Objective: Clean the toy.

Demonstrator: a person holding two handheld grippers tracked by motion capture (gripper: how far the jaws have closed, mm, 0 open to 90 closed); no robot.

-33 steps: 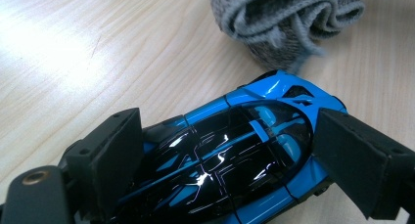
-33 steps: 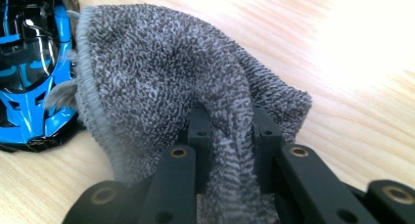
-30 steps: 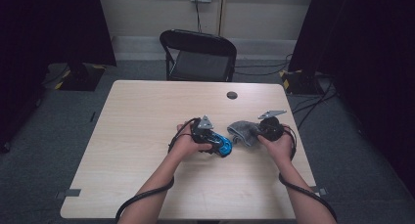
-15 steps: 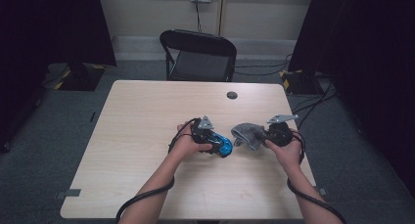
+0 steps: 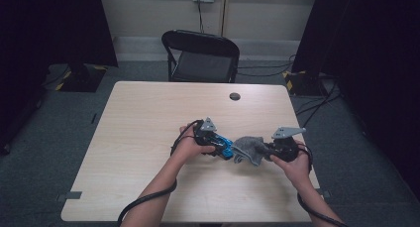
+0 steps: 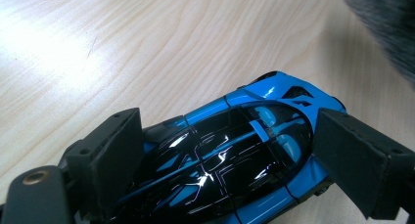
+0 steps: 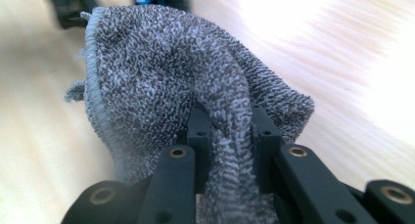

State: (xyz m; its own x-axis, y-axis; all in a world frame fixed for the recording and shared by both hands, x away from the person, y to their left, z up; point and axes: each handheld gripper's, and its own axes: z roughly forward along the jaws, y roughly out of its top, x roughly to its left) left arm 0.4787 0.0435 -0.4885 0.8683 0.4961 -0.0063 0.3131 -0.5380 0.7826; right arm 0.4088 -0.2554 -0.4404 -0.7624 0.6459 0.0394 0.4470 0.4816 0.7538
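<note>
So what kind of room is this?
Probably a recording studio or lab, not a home: black curtains hang on both sides, cables trail over grey carpet, and a lone folding chair faces a bare wooden table.

Toy car (image 5: 224, 146) on the table (image 5: 148, 118), right of centre, nearer the front edge, between the jaws of the left gripper (image 5: 218, 145). Cloth (image 5: 249, 148) just right of the car, pinched in the right gripper (image 5: 265, 150). Small disc (image 5: 235, 96) near the back edge. Chair (image 5: 200, 56) behind the table.
</note>
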